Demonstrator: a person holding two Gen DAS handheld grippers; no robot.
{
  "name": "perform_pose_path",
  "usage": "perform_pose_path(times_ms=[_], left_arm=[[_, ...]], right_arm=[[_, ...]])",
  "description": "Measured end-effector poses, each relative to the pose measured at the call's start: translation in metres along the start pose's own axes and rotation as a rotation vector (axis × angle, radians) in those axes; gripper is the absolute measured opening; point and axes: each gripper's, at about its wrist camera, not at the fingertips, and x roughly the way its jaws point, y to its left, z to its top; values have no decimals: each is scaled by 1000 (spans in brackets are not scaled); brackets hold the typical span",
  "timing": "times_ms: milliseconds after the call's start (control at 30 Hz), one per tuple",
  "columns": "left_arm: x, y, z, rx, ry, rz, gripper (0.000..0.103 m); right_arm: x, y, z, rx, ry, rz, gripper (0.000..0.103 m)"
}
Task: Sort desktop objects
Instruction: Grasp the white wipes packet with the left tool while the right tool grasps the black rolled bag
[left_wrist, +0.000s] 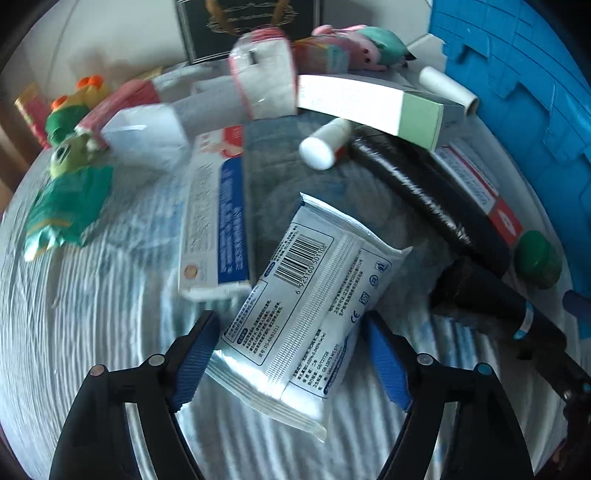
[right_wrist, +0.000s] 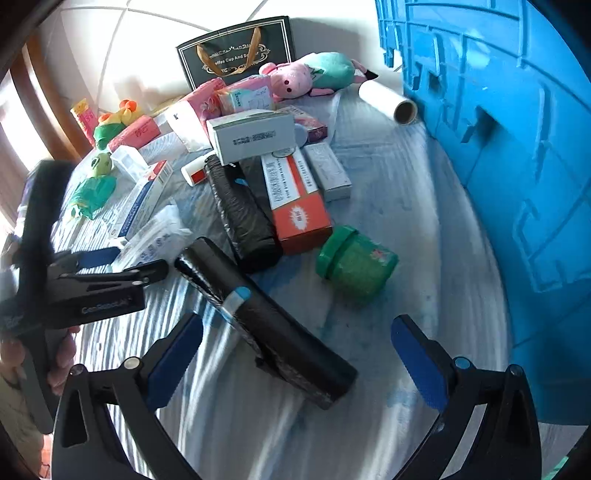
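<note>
Two hand-held grippers gape wide: my left hand-held gripper (left_wrist: 291, 354) straddles a soft, slippery wipes packet (left_wrist: 310, 314); my right hand-held gripper (right_wrist: 295, 354) flanks a black roll (right_wrist: 266, 325), mid-counter.

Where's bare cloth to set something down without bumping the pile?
Free: the striped cloth between the green lidded jar and the blue plastic crate, and ahead of the right gripper beside the black wrapped roll. Crowded: the far boxes.
</note>
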Motion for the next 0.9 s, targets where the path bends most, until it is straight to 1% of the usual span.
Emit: perform_pose_path(times_ms=[67,167,200,300,367,400,433,500,633,700,800,867,900], left_arm=[[-5,11,-8,-37,13,7,75],[-15,26,-26,-85,42,3,73],[-18,29,-32,-89,48,3,73],[-24,30,-46,-58,54,9,73],[-25,30,-48,-41,56,14,76],[-25,30,-48,-34,55,20,78],[-25,31,-46,-29,53,30,80],[-26,31,-43,-19,46,38,81],[-28,31,-36,4,29,51,82],[-28,31,-32,12,20,51,88],[-19,28,-40,-4,35,56,90],[-16,30,-46,-23,34,52,96],[-15,32,-49,-35,31,47,97]], right_arm=[[7,3,0,13,20,5,103],[16,9,1,32,52,14,103],[19,13,-1,33,73,27,103],[20,27,-4,22,119,75,103],[18,39,-8,0,140,138,103],[17,46,-9,-24,141,138,103],[16,51,-10,-49,138,119,103],[14,56,-10,-84,127,84,103],[4,53,2,-94,70,33,102],[2,50,9,-106,50,19,103],[9,50,11,-127,56,10,103],[14,50,13,-141,60,4,103],[17,50,14,-148,62,1,103]])
